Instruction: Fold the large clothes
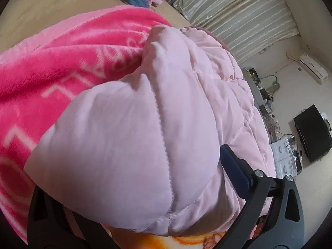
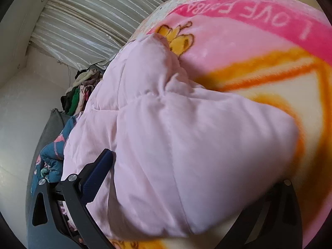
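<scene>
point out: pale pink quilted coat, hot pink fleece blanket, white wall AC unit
pale pink quilted coat (image 1: 128,145): left wrist view, padded panel left of the stitched seam.
hot pink fleece blanket (image 1: 62,62): left wrist view, plush area left of the coat.
white wall AC unit (image 1: 313,67): left wrist view, its front casing.

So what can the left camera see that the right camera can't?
Only the left wrist view shows the air conditioner on the wall, a black box on the floor and the cluttered desk.

Only the right wrist view shows the yellow cartoon bear and the words on the blanket's bright pink band, plus a pile of clothes by the wall.

Both show the puffy pale pink jacket bulging between wide tongs, the pink blanket under it and the striped curtains.
</scene>
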The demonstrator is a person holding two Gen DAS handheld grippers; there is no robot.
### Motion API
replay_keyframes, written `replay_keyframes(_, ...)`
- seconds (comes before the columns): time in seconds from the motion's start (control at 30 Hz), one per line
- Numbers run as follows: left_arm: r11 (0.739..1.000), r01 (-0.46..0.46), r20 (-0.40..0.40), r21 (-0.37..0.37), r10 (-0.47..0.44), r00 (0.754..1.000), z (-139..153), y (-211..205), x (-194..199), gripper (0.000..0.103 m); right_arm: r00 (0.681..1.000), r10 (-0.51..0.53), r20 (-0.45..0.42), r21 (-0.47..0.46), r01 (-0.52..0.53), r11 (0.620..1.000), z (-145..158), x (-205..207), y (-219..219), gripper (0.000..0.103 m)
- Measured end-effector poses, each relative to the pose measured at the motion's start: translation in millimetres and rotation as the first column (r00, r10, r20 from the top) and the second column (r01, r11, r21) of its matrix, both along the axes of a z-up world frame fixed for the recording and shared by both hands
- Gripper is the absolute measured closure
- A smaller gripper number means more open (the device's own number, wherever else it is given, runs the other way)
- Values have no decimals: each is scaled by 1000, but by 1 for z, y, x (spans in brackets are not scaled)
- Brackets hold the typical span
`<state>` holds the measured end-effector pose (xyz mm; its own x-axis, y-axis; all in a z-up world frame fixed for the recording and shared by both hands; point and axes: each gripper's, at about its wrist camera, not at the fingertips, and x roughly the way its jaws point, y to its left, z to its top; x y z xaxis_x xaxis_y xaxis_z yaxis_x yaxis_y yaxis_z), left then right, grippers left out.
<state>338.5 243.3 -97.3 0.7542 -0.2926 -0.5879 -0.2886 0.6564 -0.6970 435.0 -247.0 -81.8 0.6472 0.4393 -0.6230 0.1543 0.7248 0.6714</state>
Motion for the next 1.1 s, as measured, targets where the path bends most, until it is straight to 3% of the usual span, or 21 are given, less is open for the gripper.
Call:
replay_keyframes(0.03,1000,6,6,7,-6,1000,1,0,0,19,1000,7,4,1,-7,1000,1,1,1,6)
replay_keyframes(0.07,1000,14,16,16,-15,1000,4,-1,0,29,1000,21,14,15,-21,1000,3,1,1,18)
replay_keyframes(0.1,999,25,31,35,-26,999,9,-4,0,40,999,39,28,25,-40,999,5,0,2,36)
replay_keyframes(0.2,992,43,61,120,-50,997,25,-14,-4,65,987,117,109,-58,-111,992,25,-5,11,63)
replay_keyframes(0.3,975,59,72,215,-76,995,44,-26,-9,74,975,159,158,-140,-137,981,44,-16,21,72)
replay_keyframes(0.47,954,67,118,293,-106,987,78,-35,-32,77,928,278,248,-317,-193,928,88,-47,46,76)
replay_keyframes(0.63,918,88,153,388,-158,975,105,-49,-71,77,879,378,292,-437,-229,870,121,-94,58,76)
replay_keyframes(0.73,912,99,156,399,-174,972,113,-53,-98,77,860,414,299,-478,-241,845,131,-117,62,76)
replay_keyframes(1.0,902,112,139,417,-185,973,103,-63,-160,76,861,419,288,-486,-246,839,126,-192,49,76)
replay_keyframes(1.1,896,114,122,428,-183,976,97,-66,-172,75,876,399,271,-481,-236,845,115,-208,42,76)
